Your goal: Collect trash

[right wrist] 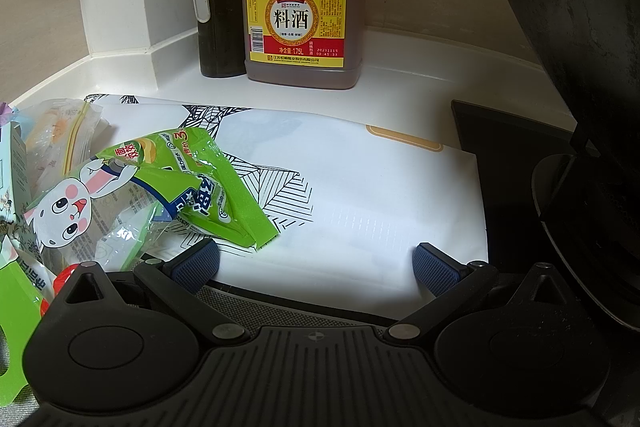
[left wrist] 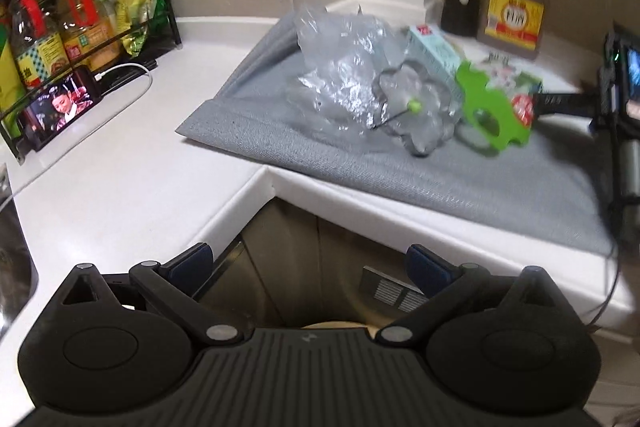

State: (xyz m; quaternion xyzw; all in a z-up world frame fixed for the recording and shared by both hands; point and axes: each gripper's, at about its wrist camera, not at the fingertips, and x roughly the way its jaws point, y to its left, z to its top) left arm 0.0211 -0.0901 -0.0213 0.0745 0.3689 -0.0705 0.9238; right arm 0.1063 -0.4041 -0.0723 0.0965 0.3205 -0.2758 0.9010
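Observation:
On the grey mat lies a heap of trash: a crumpled clear plastic bag, a pale green carton and a green wrapper. My left gripper is open and holds nothing. It hangs in front of the counter edge, well short of the heap. The right wrist view shows the green rabbit-print wrapper and a clear zip bag at the left. They lie on a white patterned paper bag. My right gripper is open over that bag, its left fingertip just beside the wrapper.
A cooking wine jug and a dark sauce bottle stand in the back corner. A black wok on a stove fills the right. At the far left stand a rack of bottles, a phone and a sink edge.

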